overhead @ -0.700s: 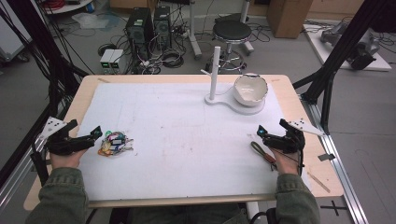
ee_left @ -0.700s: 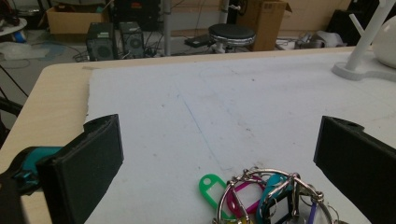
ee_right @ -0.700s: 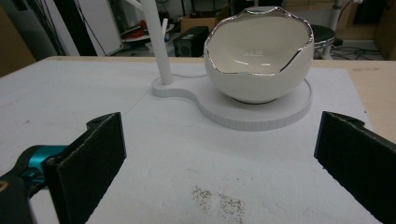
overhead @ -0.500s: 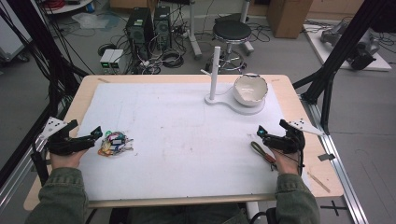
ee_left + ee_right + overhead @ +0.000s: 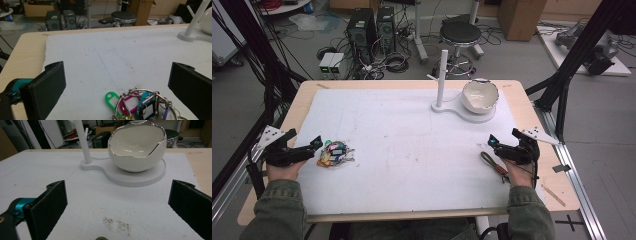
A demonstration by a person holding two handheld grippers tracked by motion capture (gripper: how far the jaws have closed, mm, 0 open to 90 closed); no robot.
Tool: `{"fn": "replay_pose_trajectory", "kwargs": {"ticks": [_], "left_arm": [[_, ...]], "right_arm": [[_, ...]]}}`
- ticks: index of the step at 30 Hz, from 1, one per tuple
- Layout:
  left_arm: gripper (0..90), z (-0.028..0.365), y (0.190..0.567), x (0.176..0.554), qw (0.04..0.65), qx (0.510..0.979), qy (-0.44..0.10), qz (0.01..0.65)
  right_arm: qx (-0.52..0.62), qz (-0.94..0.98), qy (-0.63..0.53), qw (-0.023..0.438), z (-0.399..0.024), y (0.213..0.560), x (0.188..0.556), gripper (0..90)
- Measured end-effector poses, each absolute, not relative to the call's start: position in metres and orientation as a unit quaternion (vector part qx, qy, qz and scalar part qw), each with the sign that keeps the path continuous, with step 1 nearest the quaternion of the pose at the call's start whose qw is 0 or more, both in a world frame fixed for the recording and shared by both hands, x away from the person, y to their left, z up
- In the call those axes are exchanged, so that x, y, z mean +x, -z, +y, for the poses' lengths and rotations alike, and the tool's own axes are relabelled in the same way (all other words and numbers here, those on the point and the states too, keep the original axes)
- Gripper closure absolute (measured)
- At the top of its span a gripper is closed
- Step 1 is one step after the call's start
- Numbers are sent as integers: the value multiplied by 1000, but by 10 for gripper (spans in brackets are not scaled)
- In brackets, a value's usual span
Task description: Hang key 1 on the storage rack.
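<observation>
The high view shows a person seated at the near edge of the counter (image 5: 532, 107), one claw in each hand. Against the two earlier high views, nothing has shifted: both hands lie in the same places, and the keys, the tool and the bowl stand where they stood. The work has therefore not begun.

Left claw (image 5: 314, 146): low at the near left, jaws wide, nothing between them. It points right at the keys (image 5: 334, 153), a ring of coloured tags lying on the white mat (image 5: 402, 140) just beside the jaw tips. In the left gripper view the keys (image 5: 140, 103) lie at the bottom edge, midway between the two black pads (image 5: 47, 87), which stand well apart and touch nothing.

Right claw (image 5: 499, 145): low at the near right, jaws likewise wide and empty. A small tool (image 5: 492, 162) with a dark handle lies on the mat just to its near left, untouched; its kind cannot be told. In the right gripper view the claw looks toward the far right, where a white bowl (image 5: 137, 147) with a silver rim sits on a flat white stand (image 5: 136, 176), beside a thin upright post (image 5: 82, 142).

Judgement: since no change has occurred, the scene reads as a rest pose before a first grasp. The keys, nearest the left claw, are the likely first object; a short advance and a closing of the jaws would take them. Bowl and post are well apart from both hands.
</observation>
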State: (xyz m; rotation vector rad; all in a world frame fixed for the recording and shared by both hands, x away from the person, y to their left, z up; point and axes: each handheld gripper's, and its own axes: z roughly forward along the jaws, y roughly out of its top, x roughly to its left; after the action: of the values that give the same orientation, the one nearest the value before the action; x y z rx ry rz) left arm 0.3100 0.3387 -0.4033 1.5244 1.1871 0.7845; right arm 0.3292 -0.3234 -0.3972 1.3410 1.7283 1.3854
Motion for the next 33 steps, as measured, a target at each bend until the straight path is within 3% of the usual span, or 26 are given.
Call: {"fn": "replay_pose_trajectory", "kwargs": {"ticks": [16, 33], "left_arm": [[17, 339, 403, 308, 501, 633, -326, 491], [17, 338, 403, 307, 501, 636, -325, 489]], "right_arm": [[480, 715, -455, 227, -334, 384, 331, 10], [464, 785, -381, 153, -332, 399, 332, 11]]}}
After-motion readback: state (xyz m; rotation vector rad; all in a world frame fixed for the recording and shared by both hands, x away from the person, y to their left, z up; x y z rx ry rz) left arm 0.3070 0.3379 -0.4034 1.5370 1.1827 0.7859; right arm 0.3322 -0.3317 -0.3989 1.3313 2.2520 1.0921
